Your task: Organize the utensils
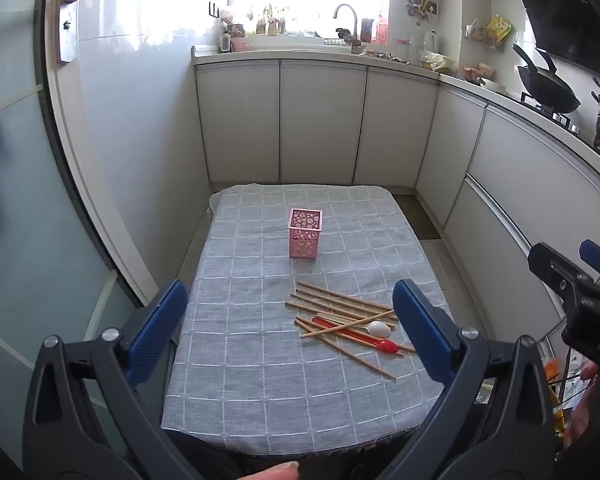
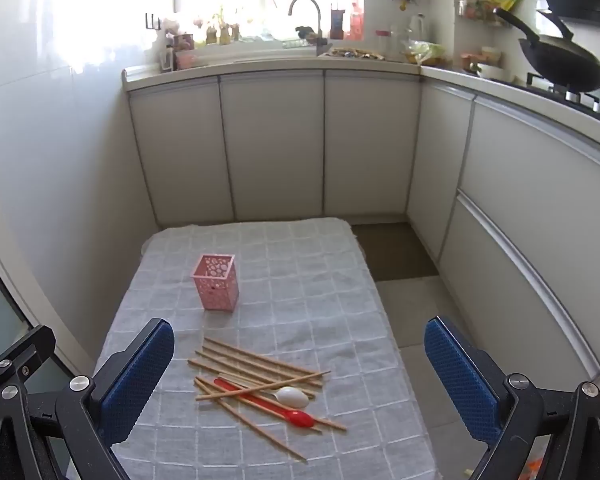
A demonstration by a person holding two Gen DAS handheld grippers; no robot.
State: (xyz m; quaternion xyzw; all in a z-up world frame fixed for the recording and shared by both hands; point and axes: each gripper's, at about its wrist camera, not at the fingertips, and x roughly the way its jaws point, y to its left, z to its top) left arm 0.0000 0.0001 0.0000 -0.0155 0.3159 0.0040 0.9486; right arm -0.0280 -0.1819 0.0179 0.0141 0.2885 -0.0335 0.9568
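Left wrist view: my left gripper (image 1: 290, 332) hangs over the near-left part of the tabletop, jaws spread as wide as they go, nothing between the pads. Table (image 1: 236, 384) wears a grey checked cloth. Pink holder (image 1: 305, 233), perforated, stands upright abt mid-table, toward the far edge, looks empty from here. Chopsticks (image 1: 340, 306) lie in a loose crossed heap near the right edge, closer to me than the holder and well apart from it. White spoon (image 1: 378, 329) and red spoon (image 1: 380, 345) are tangled in the heap, some sticks over them, some under. Right gripper (image 1: 572, 276) shows off the right edge, clear of everything.

Right wrist view: right gripper (image 2: 300, 384) also wide open, empty, aimed down at the heap w/ pile roughly centred between the fingers but not touched. Holder (image 2: 216, 282) sits beyond the pile, toward the far-left. Chopsticks (image 2: 260, 364) fan out; red spoon (image 2: 268, 403) lies diagonally, bowl toward the right edge; white spoon (image 2: 292, 396) just beside it.

Handling, my guess: all light and stiff. Sticks thin, prob roll on cloth and slip between pads, so pinch mid-length, across the shaft, one or two at a time. Spoons plastic, smooth; take by handle, not bowl. Holder light, tippy, so drop items in gently.
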